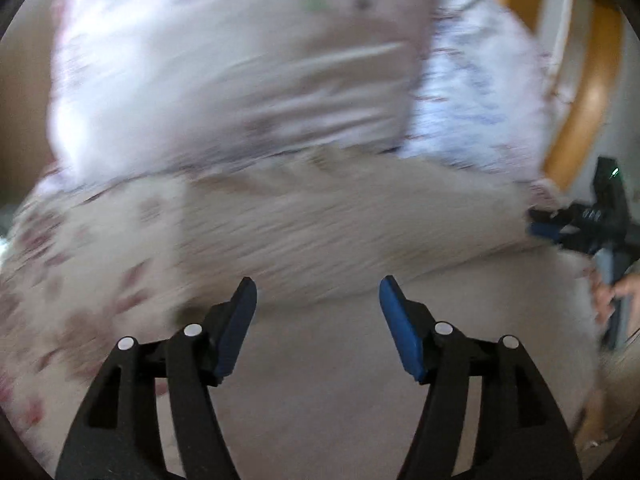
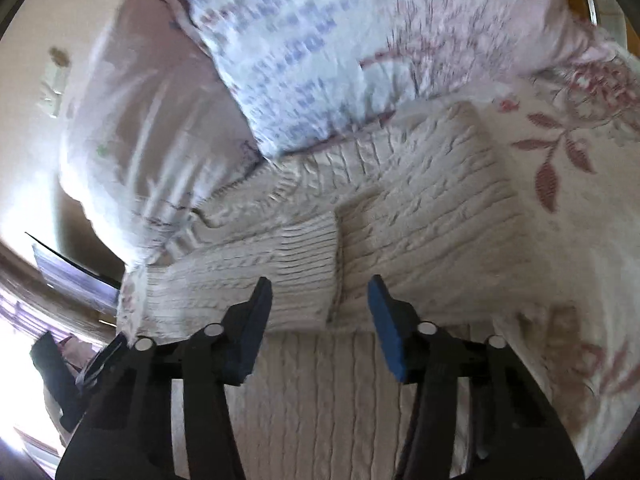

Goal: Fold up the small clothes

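A cream cable-knit sweater (image 2: pixel 420 208) lies spread on the bed, with one sleeve (image 2: pixel 280 264) folded across its body. My right gripper (image 2: pixel 319 280) hovers over the sweater's lower part, jaws apart, nothing pinched between the blue pads. In the blurred left wrist view the sweater (image 1: pixel 340 208) is a pale band ahead of my left gripper (image 1: pixel 318 280), which stands open and empty above the fabric. The right gripper (image 1: pixel 580 228) shows at the sweater's right edge, and the left gripper (image 2: pixel 80 364) shows dark at the lower left of the right wrist view.
A pink pillow (image 1: pixel 240 72) and a blue-patterned pillow (image 2: pixel 320 40) lie just behind the sweater, touching its far edge. A floral bedsheet (image 2: pixel 560 152) covers the bed. A wooden headboard (image 1: pixel 592 92) curves at the right. A person's hand (image 1: pixel 616 292) holds the right gripper.
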`<state>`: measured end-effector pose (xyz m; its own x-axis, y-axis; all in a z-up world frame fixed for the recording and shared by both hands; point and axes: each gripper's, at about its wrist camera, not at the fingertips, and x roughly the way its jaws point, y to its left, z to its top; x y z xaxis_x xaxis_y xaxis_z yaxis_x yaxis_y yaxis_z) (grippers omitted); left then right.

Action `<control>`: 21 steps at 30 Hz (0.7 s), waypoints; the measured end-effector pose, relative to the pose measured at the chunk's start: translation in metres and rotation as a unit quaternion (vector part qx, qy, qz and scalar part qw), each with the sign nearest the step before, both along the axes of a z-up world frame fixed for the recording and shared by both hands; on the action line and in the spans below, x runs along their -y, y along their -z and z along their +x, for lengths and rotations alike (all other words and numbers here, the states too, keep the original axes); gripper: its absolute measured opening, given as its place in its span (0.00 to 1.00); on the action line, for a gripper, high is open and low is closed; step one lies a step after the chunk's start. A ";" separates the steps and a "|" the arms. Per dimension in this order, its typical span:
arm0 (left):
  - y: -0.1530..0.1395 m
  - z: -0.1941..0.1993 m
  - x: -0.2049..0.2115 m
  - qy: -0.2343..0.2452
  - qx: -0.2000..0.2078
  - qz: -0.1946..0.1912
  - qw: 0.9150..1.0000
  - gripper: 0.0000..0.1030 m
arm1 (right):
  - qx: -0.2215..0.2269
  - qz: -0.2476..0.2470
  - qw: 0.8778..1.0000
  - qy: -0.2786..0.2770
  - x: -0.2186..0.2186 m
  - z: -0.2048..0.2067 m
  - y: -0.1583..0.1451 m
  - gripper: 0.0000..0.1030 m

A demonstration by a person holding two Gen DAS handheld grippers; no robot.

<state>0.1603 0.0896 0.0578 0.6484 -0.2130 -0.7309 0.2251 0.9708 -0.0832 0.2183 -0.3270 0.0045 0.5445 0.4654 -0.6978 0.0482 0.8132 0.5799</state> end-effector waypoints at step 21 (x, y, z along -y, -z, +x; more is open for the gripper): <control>0.047 -0.032 -0.034 -0.028 -0.049 -0.042 0.997 0.63 | 0.036 -0.161 0.986 0.039 -0.016 0.010 0.000 0.11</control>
